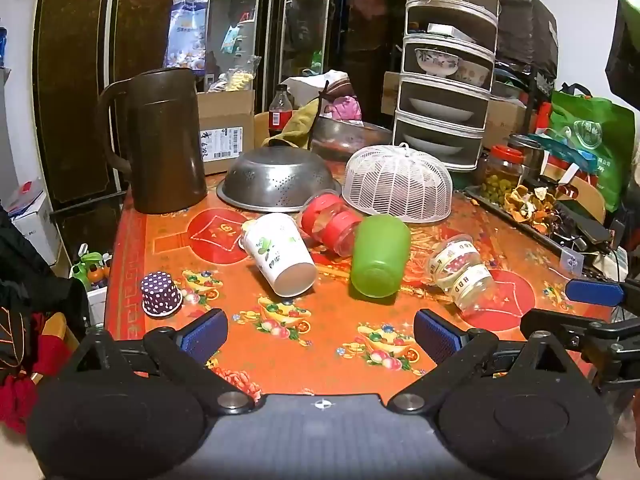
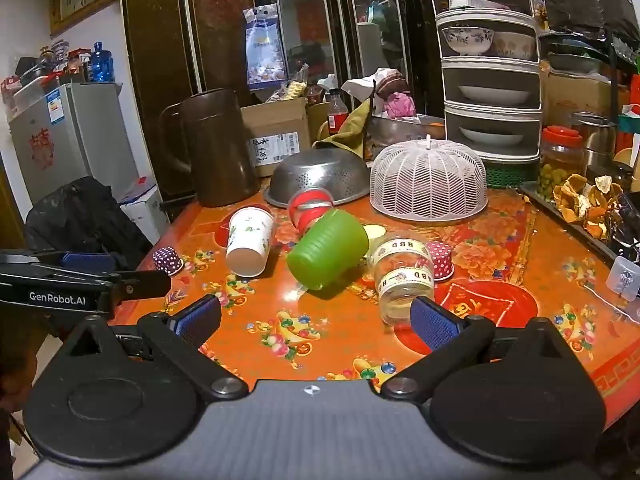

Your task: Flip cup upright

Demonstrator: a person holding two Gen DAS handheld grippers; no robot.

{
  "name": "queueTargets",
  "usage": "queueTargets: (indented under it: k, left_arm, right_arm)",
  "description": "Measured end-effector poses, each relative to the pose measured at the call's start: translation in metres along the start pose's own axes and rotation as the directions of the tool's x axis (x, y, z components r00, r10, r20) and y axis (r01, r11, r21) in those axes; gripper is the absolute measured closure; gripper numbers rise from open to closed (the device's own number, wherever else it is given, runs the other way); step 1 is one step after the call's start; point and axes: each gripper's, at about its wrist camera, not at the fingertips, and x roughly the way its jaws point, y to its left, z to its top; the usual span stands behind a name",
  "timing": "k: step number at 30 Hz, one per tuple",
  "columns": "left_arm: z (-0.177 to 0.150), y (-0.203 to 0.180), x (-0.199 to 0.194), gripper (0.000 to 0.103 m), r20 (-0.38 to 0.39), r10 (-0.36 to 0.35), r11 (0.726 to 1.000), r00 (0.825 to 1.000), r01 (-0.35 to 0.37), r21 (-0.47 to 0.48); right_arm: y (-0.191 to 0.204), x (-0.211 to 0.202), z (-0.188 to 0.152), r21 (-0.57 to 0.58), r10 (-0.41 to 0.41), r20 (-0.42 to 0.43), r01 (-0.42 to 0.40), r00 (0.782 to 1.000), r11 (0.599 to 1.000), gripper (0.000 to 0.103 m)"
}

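Red-lidded jar (image 2: 310, 208) mostly hidden behind the green cup (image 2: 328, 249) in the right wrist view. Red polka-dot paper cup (image 2: 440, 259) half covered by the clear taped jar (image 2: 404, 276) there; not visible at all from the left wrist. Clear taped jar's near end masked by a blue finger pad (image 2: 432, 322). Right gripper (image 1: 600, 308) cut off at the right edge of the left wrist frame, spread of fingers indiscernible. Shipping label text on the cardboard box (image 1: 226, 136) too small to read. Contents under the white mesh food cover (image 1: 400, 182) unclear.
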Motion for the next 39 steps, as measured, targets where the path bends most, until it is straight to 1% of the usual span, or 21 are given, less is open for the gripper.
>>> queueTargets:
  k: [39]
  left_arm:
    - [-0.0038,-0.0066,-0.0006,0.002,-0.017,0.003,1.000,1.000,-0.003,0.003]
  right_arm:
    - [-0.0040,-0.0031,-0.0027,0.019,0.011,0.003,-0.011,1.000,1.000,0.001]
